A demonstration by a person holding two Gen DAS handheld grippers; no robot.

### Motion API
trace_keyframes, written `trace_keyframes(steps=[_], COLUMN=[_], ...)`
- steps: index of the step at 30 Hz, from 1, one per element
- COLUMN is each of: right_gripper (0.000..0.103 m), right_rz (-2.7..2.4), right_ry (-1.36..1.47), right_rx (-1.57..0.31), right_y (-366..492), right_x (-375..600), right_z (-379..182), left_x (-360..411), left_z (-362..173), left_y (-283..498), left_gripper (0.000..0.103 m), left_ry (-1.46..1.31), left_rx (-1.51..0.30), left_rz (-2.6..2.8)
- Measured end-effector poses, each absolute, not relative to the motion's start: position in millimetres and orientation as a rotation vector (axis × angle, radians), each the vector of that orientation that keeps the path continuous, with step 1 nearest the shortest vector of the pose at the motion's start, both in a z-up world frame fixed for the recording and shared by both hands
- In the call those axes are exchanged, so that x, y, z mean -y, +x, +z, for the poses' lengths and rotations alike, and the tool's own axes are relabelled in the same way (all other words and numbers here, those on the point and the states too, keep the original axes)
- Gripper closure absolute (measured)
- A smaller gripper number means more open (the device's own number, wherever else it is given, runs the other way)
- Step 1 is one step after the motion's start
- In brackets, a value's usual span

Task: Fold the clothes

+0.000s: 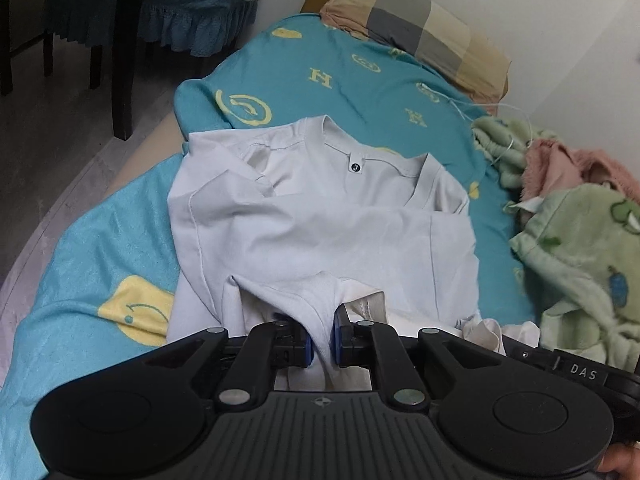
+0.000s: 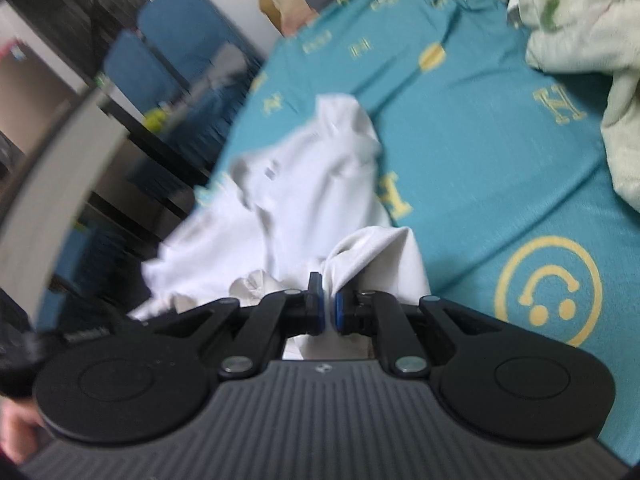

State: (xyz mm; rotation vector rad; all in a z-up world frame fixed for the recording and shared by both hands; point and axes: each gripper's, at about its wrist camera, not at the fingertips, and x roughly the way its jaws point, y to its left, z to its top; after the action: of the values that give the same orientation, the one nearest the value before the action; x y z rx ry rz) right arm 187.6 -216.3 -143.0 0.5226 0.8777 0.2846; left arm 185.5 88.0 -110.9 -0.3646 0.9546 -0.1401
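**Both grippers pinch the shirt over the bed**

The pale grey cotton T-shirt [image 1: 320, 216] lies half folded on the teal smiley-print bedspread [image 1: 100, 232], collar towards the pillow end. The left gripper [image 1: 321, 340] and right gripper [image 2: 328, 312] each clamp a fabric fold. The right wrist view is motion-blurred.

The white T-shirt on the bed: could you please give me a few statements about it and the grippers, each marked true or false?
1. The left gripper is shut on a fold of the white T-shirt. True.
2. The right gripper is open and empty. False: it too pinches white T-shirt cloth.
3. The T-shirt lies on a teal bedsheet with yellow prints. True.
4. The T-shirt's collar points toward the left gripper. False: in the left wrist view it lies at the far end, toward the checked pillow.
5. A green fleece blanket covers the T-shirt. False: it lies beside it.
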Motion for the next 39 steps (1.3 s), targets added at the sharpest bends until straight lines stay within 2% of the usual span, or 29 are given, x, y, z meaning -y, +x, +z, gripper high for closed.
trace_keyframes(steps=[5,7,8,11,12,13,15,20,27,39], right_gripper=[0.092,0.089,0.087,0.057,0.040,0.030,0.030,0.030,0.030,0.031], right_rz=[0.276,0.277,0.277,0.270,0.270,0.269,0.267,0.263,0.250,0.200], right_ry=[0.497,0.495,0.491,0.452,0.441,0.431,0.427,0.414,0.312,0.252], right_rx=[-0.895,-0.896,-0.894,-0.854,-0.826,-0.798,-0.759,-0.721,-0.663,-0.662], right_y=[188,188,187,176,169,162,148,106,56,48], right_x=[213,214,214,214,214,214,215,219,218,215], right_z=[-142,-136,-133,-119,-113,-108,-99,-83,-69,-80], left_x=[-86,-87,-88,-83,-78,-74,-66,-54,-47,-64], left_z=[-107,-102,-100,-87,-81,-75,-66,-52,-43,-77], left_y=[181,172,167,145,136,127,109,72,26,32], left_gripper=[0.089,0.081,0.071,0.047,0.038,0.034,0.021,0.019,0.005,0.004], left_ry=[-0.361,-0.364,-0.366,-0.339,-0.311,-0.284,-0.243,-0.218,-0.200,-0.418], left_rx=[-0.939,-0.933,-0.931,-0.903,-0.888,-0.872,-0.835,-0.813,-0.811,-1.058], left_rz=[-0.139,-0.137,-0.136,-0.142,-0.136,-0.131,-0.126,-0.124,-0.152,-0.180])
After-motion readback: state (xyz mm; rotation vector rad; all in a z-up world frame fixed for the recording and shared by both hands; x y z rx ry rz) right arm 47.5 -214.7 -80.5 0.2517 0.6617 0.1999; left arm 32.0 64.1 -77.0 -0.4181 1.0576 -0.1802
